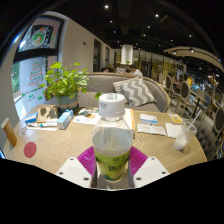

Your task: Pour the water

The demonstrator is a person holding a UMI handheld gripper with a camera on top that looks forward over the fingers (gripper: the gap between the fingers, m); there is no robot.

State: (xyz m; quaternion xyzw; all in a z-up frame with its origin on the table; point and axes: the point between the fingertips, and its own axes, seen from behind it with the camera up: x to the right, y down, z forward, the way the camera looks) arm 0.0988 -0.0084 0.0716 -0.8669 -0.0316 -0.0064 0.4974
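Clear bottle point(112, 150) with white cap and pale green lower part. Magenta pads point(88, 158) on white fingers at both sides of it. Light wood table point(60, 142). White bowl point(112, 104). Green plant point(64, 80). Cushion point(135, 92) with grey-white zigzag pattern.

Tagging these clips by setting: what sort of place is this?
Probably a cafe or lounge: a round wooden table, a cushioned sofa beyond it, a potted plant and ceiling spotlights. The gripper is shut on a clear bottle.
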